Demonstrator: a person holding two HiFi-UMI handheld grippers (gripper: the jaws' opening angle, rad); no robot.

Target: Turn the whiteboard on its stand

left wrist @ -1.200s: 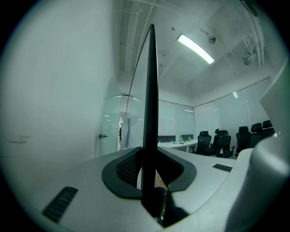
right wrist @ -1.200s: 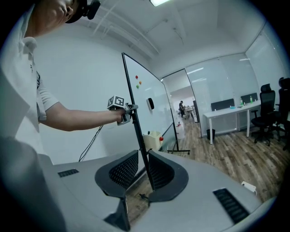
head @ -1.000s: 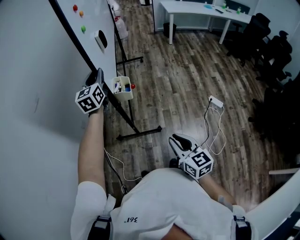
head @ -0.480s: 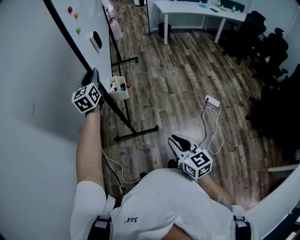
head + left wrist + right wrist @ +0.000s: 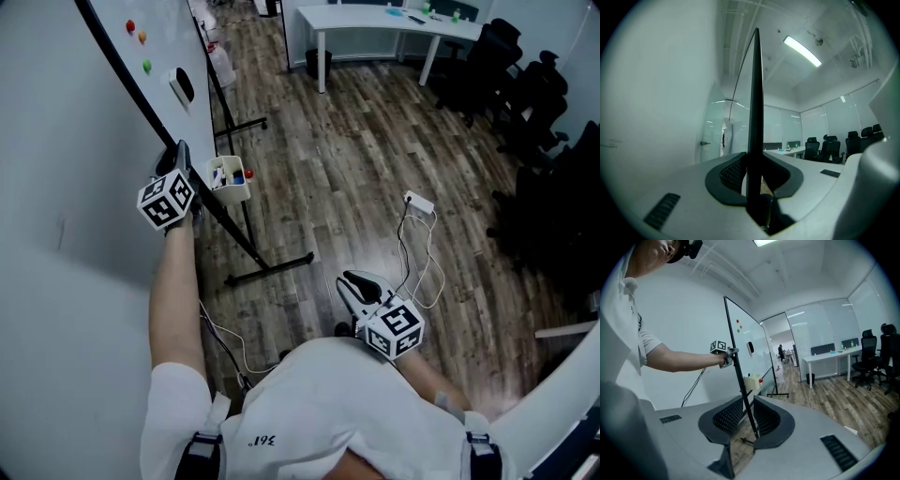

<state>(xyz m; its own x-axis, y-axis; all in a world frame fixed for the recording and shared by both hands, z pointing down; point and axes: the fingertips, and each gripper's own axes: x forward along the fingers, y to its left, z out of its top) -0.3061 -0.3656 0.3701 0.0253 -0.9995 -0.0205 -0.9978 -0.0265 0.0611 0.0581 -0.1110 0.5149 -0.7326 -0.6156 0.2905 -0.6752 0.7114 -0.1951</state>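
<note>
— Shifted a shade leftward in the head view since a second ago, going by the left tongs [image 5: 180, 155] and the board edge in them. Hardly any change at the right tongs [image 5: 356, 281].

— Starting close in, then?

— Right tongs [image 5: 749, 414] first: held low in front of the white shirt, over the wooden floor [image 5: 356, 141]. Standing apart, gripping nothing, with only the distant stand seen through the gap.

— Next out?

— Lying on the floor just beyond, a white power strip [image 5: 418, 201], with its cable looping back toward the body.

— And further left?

— Reaching out at arm's length with the left tongs [image 5: 754, 171], pointed about level. Clamped on the black frame edge of the whiteboard [image 5: 173, 42], with a pad pressing on either side of that edge.

— Where exactly, that whiteboard?

— Up on its black stand [image 5: 272, 267] on the floor, close by the left wall, slanting across the head view with its face toward the room. Carrying a red magnet [image 5: 130, 26], a green magnet [image 5: 147, 67] and an eraser [image 5: 183, 84]. Hung on the stand just right of the left tongs, a cream cup [image 5: 230, 178].

— Farthest back?

— Set along the far side of the floor, a white counter [image 5: 375, 19], with small items toward its right end, too small to tell apart. Ranged near the floor's right edge, black office chairs [image 5: 506, 56].
</note>
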